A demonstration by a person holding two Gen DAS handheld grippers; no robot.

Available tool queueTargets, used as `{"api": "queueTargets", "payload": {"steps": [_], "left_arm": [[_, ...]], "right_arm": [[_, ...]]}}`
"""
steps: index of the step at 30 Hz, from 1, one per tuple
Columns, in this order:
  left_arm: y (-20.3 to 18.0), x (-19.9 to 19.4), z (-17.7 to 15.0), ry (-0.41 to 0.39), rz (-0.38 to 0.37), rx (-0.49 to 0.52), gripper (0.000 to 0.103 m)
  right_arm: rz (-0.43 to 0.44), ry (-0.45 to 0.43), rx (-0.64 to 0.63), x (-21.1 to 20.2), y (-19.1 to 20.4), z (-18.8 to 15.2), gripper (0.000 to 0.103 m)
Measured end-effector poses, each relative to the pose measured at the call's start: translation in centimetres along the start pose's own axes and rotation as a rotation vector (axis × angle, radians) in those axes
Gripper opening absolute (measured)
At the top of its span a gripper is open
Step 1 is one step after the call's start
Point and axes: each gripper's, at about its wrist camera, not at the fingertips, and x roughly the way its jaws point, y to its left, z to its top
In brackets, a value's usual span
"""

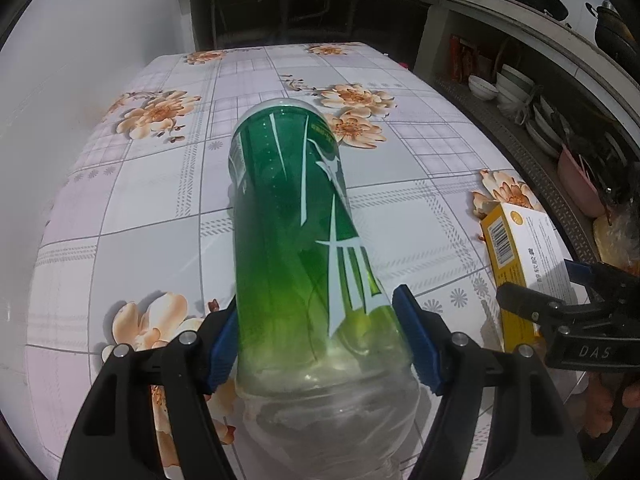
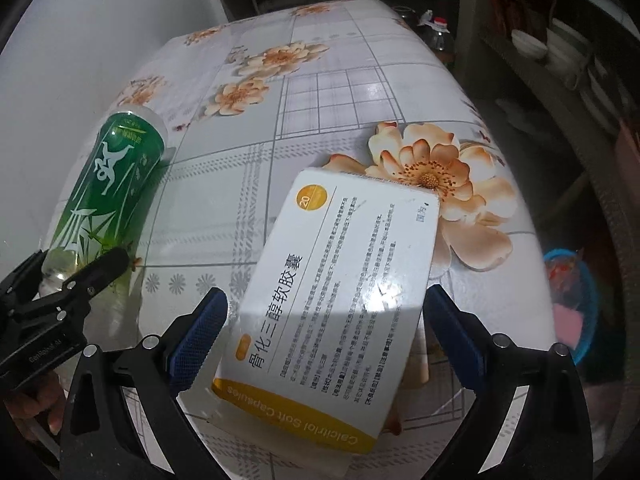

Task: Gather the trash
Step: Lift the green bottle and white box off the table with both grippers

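Left gripper [image 1: 320, 344]: jaws closed on the green bottle [image 1: 296, 216]. Right gripper [image 2: 324, 336]: jaws wide, capsule box [image 2: 332, 304] lying between them, untouched, on the desk [image 2: 224, 200].

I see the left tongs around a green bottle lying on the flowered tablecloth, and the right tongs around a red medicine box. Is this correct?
Not quite: the medicine box is white with yellow ends, not red, as the right wrist view shows. The rest holds: the left tongs are around the green bottle lying on the flowered tablecloth, and the right tongs straddle the box.

A table [image 1: 168, 208] in a floral checked cloth stands against a pale wall [image 1: 92, 32]. Beyond its far edge and to the right, dim shelves [image 1: 532, 92] hold bowls [image 1: 482, 87].
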Motion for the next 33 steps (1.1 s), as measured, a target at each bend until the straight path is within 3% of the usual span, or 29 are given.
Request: {"api": "queueTargets", "payload": {"steps": [7, 33], "left_arm": [[-0.3, -0.2, -0.2, -0.006, 0.011, 0.009, 0.069], [-0.4, -1.6, -0.1, -0.063, 0.022, 0.019, 0.068]], "right_arm": [[-0.020, -0.007, -0.008, -0.1, -0.1, -0.3, 0.078], [0.005, -0.040, 0.014, -1.3, -1.1, -0.3, 0.075]]}}
